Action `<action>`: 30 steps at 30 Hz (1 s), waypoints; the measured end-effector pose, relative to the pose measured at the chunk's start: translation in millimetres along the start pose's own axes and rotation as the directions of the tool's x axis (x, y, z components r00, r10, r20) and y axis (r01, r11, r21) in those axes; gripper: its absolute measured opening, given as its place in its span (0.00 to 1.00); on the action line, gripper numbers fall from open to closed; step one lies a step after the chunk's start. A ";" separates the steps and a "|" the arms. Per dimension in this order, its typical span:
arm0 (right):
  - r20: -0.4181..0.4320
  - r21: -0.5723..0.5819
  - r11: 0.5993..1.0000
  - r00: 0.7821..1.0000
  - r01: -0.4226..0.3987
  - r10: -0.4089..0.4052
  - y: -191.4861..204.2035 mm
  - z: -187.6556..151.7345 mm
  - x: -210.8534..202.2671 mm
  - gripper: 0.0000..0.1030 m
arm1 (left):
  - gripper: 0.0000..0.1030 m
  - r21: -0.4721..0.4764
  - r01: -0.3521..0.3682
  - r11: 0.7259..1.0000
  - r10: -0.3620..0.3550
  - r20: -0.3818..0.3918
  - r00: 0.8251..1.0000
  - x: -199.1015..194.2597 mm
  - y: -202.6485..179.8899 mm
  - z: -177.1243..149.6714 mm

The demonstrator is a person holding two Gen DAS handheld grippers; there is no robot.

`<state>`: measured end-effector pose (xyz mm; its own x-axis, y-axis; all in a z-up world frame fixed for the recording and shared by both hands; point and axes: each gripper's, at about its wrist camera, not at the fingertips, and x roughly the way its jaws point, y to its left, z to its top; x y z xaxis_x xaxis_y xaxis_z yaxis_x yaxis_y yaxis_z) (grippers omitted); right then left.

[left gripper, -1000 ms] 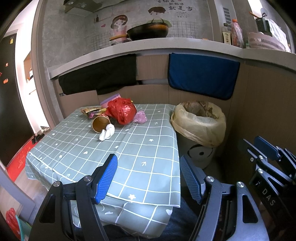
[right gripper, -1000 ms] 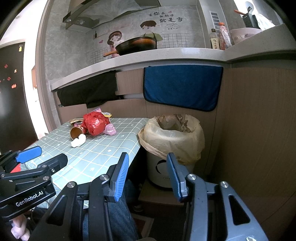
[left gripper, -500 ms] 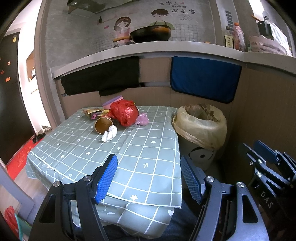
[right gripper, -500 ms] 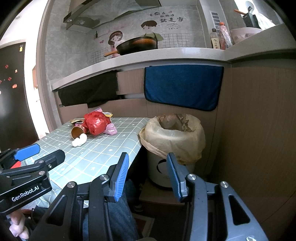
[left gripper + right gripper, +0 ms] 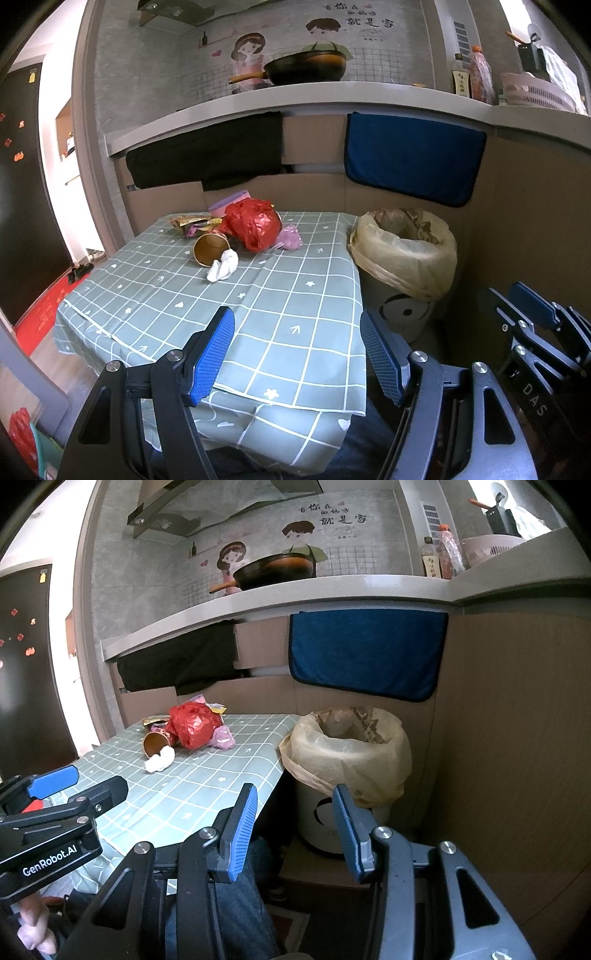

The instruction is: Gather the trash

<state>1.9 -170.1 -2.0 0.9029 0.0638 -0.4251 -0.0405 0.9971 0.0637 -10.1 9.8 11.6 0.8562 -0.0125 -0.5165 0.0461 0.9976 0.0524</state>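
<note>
Left gripper (image 5: pixel 297 354), right gripper (image 5: pixel 293 827): fingers wide, empty. Trash pile (image 5: pixel 240 230) at table far end, beside lined bin (image 5: pixel 404 247). Risk: paper cup (image 5: pixel 209 249) rolls, tissue (image 5: pixel 223 266) slips pinch

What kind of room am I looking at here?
Most likely a home kitchen with a small dining corner: a wok sits on the counter under a range hood, bottles stand nearby, and a cloth-covered table stands beside a lined bin.

Grey counter (image 5: pixel 332 92), blue towel (image 5: pixel 413 162)
</note>
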 end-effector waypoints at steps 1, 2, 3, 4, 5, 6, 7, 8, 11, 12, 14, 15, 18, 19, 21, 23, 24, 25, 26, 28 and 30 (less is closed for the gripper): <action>0.000 0.001 1.000 1.000 0.000 0.000 0.2 -0.1 0.4 0.39 | 0.69 0.000 0.000 1.000 0.000 0.000 1.000 0.0 0.1 0.1; 0.001 0.000 1.000 1.000 0.001 -0.001 0.1 0.0 -0.1 0.40 | 0.69 0.000 0.000 1.000 0.000 0.002 1.000 -0.5 0.1 -0.4; 0.003 0.000 1.000 1.000 0.002 -0.002 0.4 0.0 0.1 0.40 | 0.69 0.000 0.000 1.000 0.000 0.001 1.000 -0.5 0.1 -0.3; 0.003 -0.001 1.000 1.000 0.002 -0.002 0.9 0.1 0.5 0.40 | 0.69 0.000 0.000 1.000 0.000 0.001 1.000 -0.4 0.2 -0.3; 0.004 -0.001 1.000 1.000 0.002 -0.002 0.9 0.0 0.5 0.39 | 0.69 0.000 0.001 1.000 -0.001 0.000 1.000 -0.3 0.3 -0.3; 0.005 -0.001 1.000 1.000 0.003 -0.003 1.3 -0.1 0.9 0.40 | 0.69 0.000 0.000 1.000 0.000 0.001 1.000 -0.5 0.0 -0.5; 0.005 -0.001 1.000 1.000 0.003 -0.003 1.6 -0.2 1.3 0.40 | 0.69 0.001 0.001 1.000 -0.001 0.000 1.000 -0.5 0.2 -0.4; 0.004 0.000 1.000 1.000 0.002 -0.002 0.8 -0.2 0.8 0.40 | 0.69 0.001 0.001 1.000 -0.001 0.001 1.000 -0.5 -0.2 -0.6; 0.004 0.000 1.000 1.000 0.002 -0.002 1.1 -0.3 1.1 0.39 | 0.69 0.005 0.012 1.000 -0.012 -0.001 1.000 -0.5 0.0 0.3; 0.005 0.000 1.000 1.000 0.003 -0.003 1.3 -0.4 1.1 0.40 | 0.69 0.009 0.022 1.000 -0.022 -0.003 1.000 -0.5 -1.6 0.7; 0.008 -0.001 1.000 1.000 0.005 -0.005 0.8 -0.3 1.4 0.40 | 0.69 0.021 0.026 0.999 -0.026 -0.004 1.000 -0.6 -4.0 1.0; 0.008 0.001 1.000 1.000 0.005 -0.005 0.0 -0.2 2.0 0.40 | 0.69 0.026 0.030 0.999 -0.030 -0.005 1.000 -0.3 -5.2 1.2; 0.007 -0.003 1.000 1.000 0.007 -0.006 -0.1 -0.5 3.4 0.40 | 0.69 0.039 0.050 0.998 -0.050 -0.003 0.999 0.0 -8.7 1.0; 0.009 -0.005 1.000 1.000 0.008 -0.008 0.0 -0.5 3.7 0.40 | 0.69 0.039 0.063 0.997 -0.063 0.002 0.998 -0.7 -9.6 0.6; 0.010 -0.008 1.000 1.000 0.011 -0.011 -0.7 0.0 5.2 0.39 | 0.69 0.041 0.072 0.997 -0.072 0.014 0.997 -1.3 -10.8 0.4; 0.012 -0.010 1.000 1.000 0.015 -0.014 -2.3 1.7 8.5 0.39 | 0.69 0.028 0.085 0.996 -0.086 0.008 0.996 2.1 -8.4 1.4; 0.012 -0.011 1.000 1.000 0.015 -0.015 -4.3 3.4 11.4 0.39 | 0.69 0.008 0.089 0.996 -0.089 0.003 0.996 5.1 -4.7 2.2; 0.013 -0.012 1.000 1.000 0.017 -0.017 -5.8 5.4 16.1 0.39 | 0.68 -0.020 0.089 0.996 -0.089 -0.002 0.996 8.7 1.1 3.8; 0.013 -0.015 1.000 1.000 0.017 -0.017 -6.7 7.3 20.4 0.39 | 0.68 -0.057 0.089 0.994 -0.090 -0.005 0.996 13.3 8.9 6.3; 0.004 -0.020 1.000 1.000 0.014 -0.014 -7.7 14.0 33.8 0.39 | 0.68 -0.089 0.100 0.991 -0.100 -0.002 0.995 24.0 23.7 13.1; -0.010 -0.017 1.000 1.000 0.000 -0.001 -8.5 21.3 47.4 0.39 | 0.68 -0.042 0.106 0.993 -0.107 -0.001 0.994 37.7 32.1 20.5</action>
<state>54.1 -176.4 -3.4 0.8985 0.0636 -0.4343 -0.0475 0.9977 0.0477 34.1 40.0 11.4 0.8458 -0.1187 -0.5202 0.1153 0.9926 -0.0390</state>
